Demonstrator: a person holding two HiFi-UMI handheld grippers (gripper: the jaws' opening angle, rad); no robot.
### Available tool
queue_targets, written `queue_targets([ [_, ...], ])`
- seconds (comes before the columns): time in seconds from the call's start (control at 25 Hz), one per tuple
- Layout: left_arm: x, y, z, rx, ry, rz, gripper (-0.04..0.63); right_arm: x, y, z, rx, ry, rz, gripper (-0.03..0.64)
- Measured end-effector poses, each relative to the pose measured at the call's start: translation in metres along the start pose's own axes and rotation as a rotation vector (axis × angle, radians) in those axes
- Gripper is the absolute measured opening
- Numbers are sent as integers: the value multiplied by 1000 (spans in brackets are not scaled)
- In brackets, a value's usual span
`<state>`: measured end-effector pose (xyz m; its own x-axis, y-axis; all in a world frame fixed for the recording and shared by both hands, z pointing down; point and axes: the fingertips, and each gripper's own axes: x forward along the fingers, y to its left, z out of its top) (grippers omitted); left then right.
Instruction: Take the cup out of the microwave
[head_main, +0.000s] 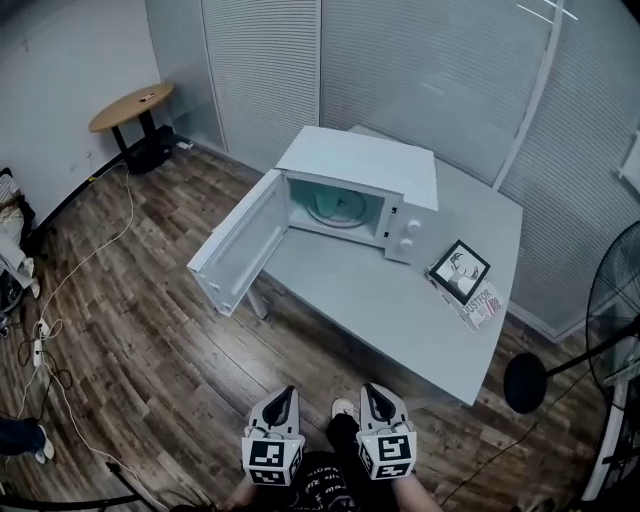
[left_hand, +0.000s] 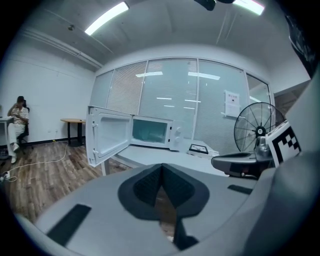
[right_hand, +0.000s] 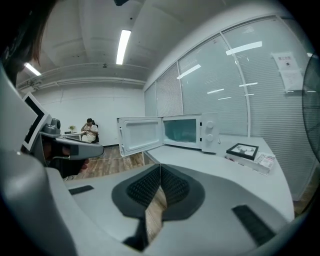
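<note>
Left gripper (head_main: 286, 395), right gripper (head_main: 374, 394): closed, empty

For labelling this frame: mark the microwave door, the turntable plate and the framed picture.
microwave door (head_main: 236, 248), head view, middle of its inner face.
turntable plate (head_main: 335, 209), head view, the plate's centre inside the cavity.
framed picture (head_main: 460, 270), head view, the image inside the black frame.

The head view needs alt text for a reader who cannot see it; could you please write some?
A white microwave stands on a grey table with its door swung open, showing only a glass turntable inside. Below, the left claw and right claw, both shut, hover over wood floor, short of the table.
</note>
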<state>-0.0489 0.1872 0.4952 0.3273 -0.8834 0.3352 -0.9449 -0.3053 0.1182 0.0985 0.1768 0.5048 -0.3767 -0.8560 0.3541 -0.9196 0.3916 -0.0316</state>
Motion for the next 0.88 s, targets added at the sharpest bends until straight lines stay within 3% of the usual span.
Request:
queue_targets([
  [0.44,77,9,46,-17,-10,103,6,81,-53,41,-18,-20,106,5],
  [0.88,164,-1,73,-39,-33,145,6,147,-115,78,-59,-55,163,5],
])
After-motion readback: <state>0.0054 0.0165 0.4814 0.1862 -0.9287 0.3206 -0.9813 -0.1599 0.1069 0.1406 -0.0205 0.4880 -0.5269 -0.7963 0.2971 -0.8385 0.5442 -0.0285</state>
